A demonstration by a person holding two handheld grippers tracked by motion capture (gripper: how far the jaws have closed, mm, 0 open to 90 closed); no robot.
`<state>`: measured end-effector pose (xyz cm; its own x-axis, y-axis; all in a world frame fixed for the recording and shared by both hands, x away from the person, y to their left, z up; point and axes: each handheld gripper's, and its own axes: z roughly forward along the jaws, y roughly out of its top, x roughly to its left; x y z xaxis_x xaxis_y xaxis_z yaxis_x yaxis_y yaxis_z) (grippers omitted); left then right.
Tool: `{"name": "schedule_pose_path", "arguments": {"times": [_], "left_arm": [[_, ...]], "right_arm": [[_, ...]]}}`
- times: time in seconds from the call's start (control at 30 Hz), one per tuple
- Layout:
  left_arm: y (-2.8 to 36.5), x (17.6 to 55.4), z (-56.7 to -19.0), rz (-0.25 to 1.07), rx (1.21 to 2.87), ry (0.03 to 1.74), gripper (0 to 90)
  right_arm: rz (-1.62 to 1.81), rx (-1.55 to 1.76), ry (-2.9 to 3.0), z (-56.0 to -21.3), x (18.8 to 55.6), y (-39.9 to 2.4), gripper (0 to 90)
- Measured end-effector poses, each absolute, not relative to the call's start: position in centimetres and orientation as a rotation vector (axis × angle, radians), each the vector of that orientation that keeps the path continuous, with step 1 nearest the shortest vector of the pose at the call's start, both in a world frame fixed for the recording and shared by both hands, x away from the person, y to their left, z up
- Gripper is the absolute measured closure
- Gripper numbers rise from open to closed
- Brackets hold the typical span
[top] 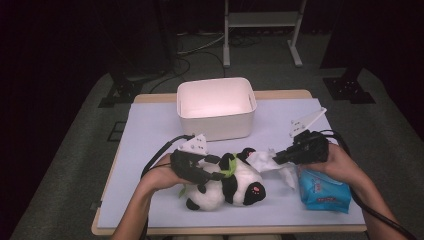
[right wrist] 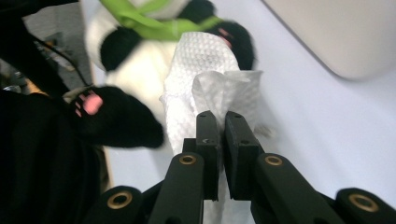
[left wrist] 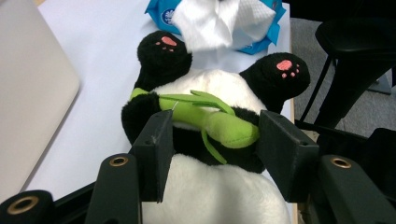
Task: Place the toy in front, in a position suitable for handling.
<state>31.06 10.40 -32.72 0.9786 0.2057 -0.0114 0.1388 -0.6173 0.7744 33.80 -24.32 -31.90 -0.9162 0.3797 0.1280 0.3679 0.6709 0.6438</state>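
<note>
Soft panda, flimsy wipe: right tool [right wrist: 220, 122] clenched on the wipe [right wrist: 205, 70], left tool [left wrist: 212, 140] released around the plush.

The panda [top: 227, 185] lies at the desk's [top: 150, 120] 6 o'clock edge; light and squashy, probably best gripped mid-body. The wipe tears easily.

Between the left gripper's [left wrist: 212, 140] matt black plastic fingers [left wrist: 156, 149] lies a fuzzy plush panda [left wrist: 210, 191] with a felt bamboo stalk [left wrist: 205, 121]. The right gripper's [right wrist: 223, 128] fingers [right wrist: 208, 140] pinch a soft, embossed paper tissue [right wrist: 205, 70]. Beyond the tissue sits a glossy blue plastic wipes pack [top: 322, 192].
</note>
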Motion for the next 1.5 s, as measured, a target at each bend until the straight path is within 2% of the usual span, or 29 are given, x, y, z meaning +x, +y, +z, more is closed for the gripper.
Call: {"name": "schedule_pose_path", "arguments": {"times": [0.67, 1.1, 1.33, 1.5], "left_arm": [[12.4, 31.1, -32.3, 0.143, 2.214, 0.319, 40.4], [13.0, 31.5, -32.7, 0.149, 2.22, 0.336, 38.5], [12.9, 31.7, -33.0, 0.144, 2.228, 0.34, 37.3], [12.9, 31.8, -33.2, 0.145, 2.229, 0.341, 36.6]], "right_arm": [[0.952, 1.036, 2.675, -32.2, 33.7, -34.8, 83.7], [0.937, 1.172, 2.657, -35.4, 34.2, -37.2, 80.3], [0.969, 1.188, 2.639, -35.6, 34.0, -37.7, 75.7], [0.99, 1.196, 2.626, -35.3, 33.9, -38.0, 69.2]]}}
